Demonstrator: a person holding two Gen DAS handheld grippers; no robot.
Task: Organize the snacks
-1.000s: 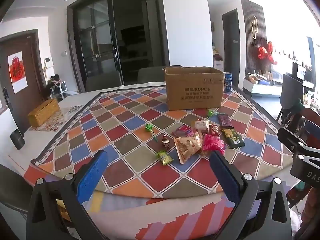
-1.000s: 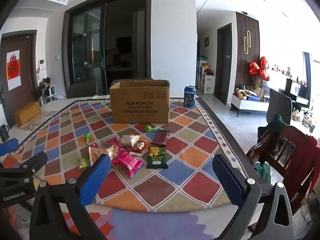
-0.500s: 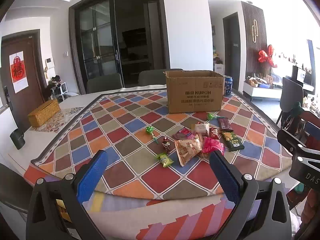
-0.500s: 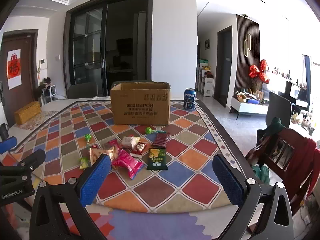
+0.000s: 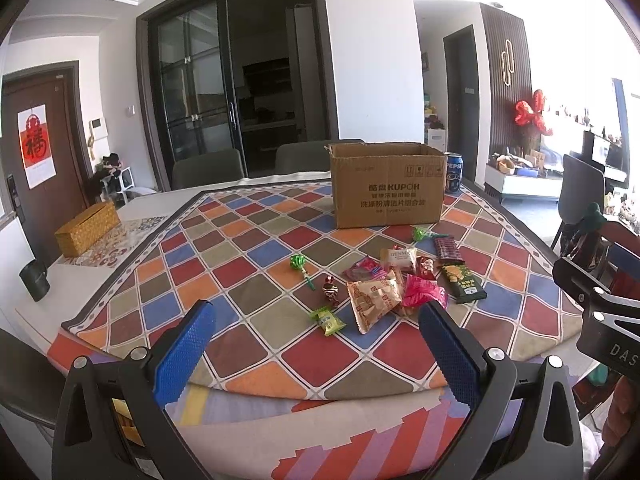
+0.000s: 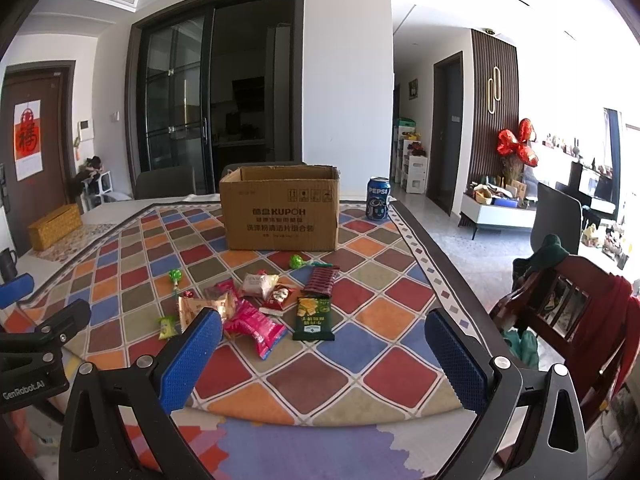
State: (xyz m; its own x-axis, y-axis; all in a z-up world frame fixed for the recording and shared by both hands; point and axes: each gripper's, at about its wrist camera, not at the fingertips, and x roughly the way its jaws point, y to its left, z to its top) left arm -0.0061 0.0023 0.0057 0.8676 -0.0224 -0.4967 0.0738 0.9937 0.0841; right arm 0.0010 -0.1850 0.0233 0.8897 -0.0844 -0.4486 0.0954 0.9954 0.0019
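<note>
Snacks (image 5: 394, 286) lie scattered on checkered cloth (image 5: 256, 280) before cardboard box (image 6: 280, 212). My left gripper (image 5: 316, 344) and right gripper (image 6: 324, 356): fingers spread apart, empty.

Checked tablecloth (image 6: 384, 312) in many colours over the table, blue soda can (image 6: 377, 198) at its far edge, woven yellow box (image 5: 87, 228) and dark mug (image 5: 34, 281) to the left, red balloon (image 6: 517, 147) by the slatted wall, wooden chair (image 6: 560, 304) draped in red cloth

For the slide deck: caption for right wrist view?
Open right gripper faces scattered snack packets before an open brown cardboard box on the checkered tablecloth.
</note>
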